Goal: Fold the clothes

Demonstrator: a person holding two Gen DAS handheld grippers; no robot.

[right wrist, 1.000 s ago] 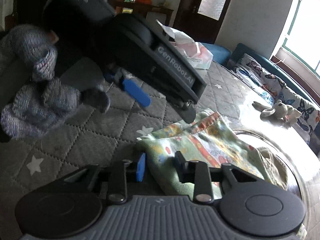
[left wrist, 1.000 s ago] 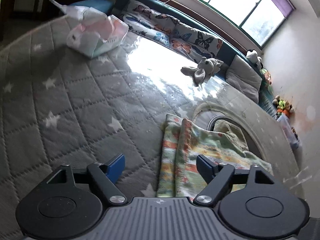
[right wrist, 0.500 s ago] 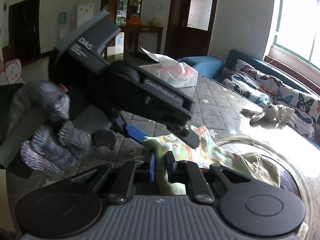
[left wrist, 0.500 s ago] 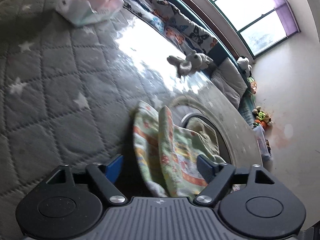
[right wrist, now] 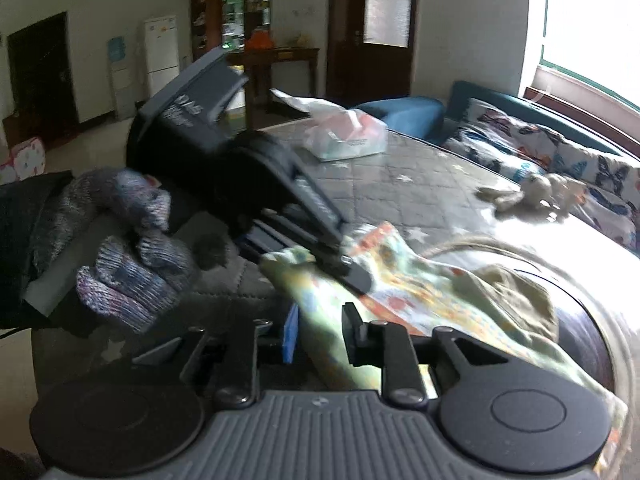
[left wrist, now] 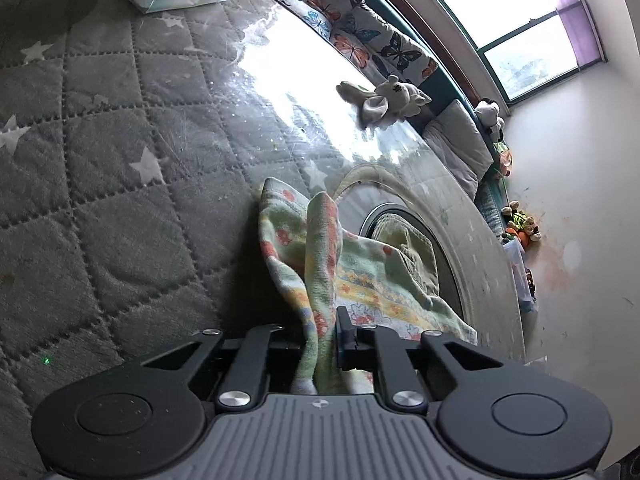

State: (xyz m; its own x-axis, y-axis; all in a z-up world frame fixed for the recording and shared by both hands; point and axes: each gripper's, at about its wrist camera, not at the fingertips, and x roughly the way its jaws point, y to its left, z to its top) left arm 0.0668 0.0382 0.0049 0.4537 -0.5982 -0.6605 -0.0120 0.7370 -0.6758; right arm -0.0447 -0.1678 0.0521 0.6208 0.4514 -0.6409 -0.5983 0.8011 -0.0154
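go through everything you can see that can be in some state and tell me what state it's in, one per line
left gripper: shut on the patterned cloth.
right gripper: shut on the cloth's near edge.
patterned cloth: bunched, lifted at the pinched folds, the rest lying on the quilt.
olive garment: crumpled, lying by the cloth.
tissue pack: open, a tissue sticking up.
plush toy: lying on its side.
star quilt: spread flat.
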